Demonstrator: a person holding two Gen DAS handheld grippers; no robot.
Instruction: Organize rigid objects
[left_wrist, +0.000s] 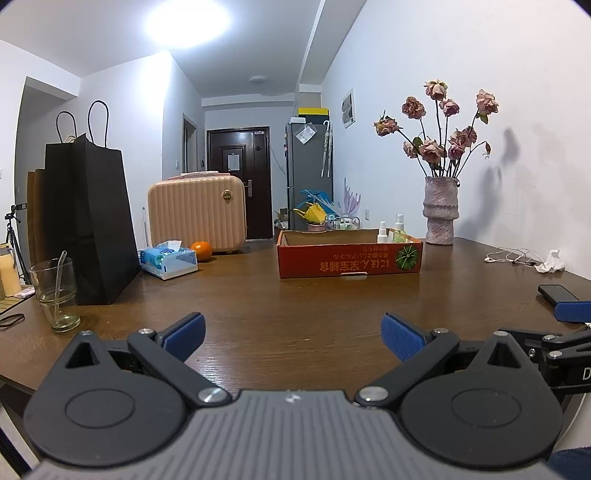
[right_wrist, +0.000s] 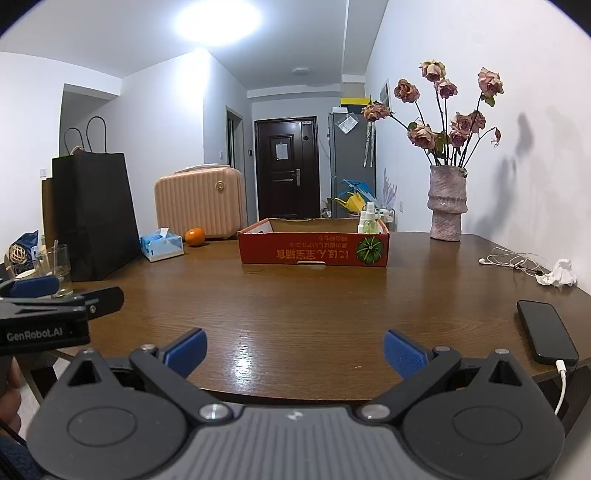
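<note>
Both grippers are hovering at the near edge of the wooden table (right_wrist: 295, 295), the left gripper (left_wrist: 293, 334) and right gripper (right_wrist: 294, 349) each spread wide with nothing between the blue pads. The red cardboard tray (right_wrist: 314, 249) is sitting mid-table, its long axis running left to right, printed side facing the cameras, small spray bottles (right_wrist: 367, 221) standing upright in its right end.

Two small spray bottles (right_wrist: 367, 219) stand upright in the red box (right_wrist: 314, 247).
</note>
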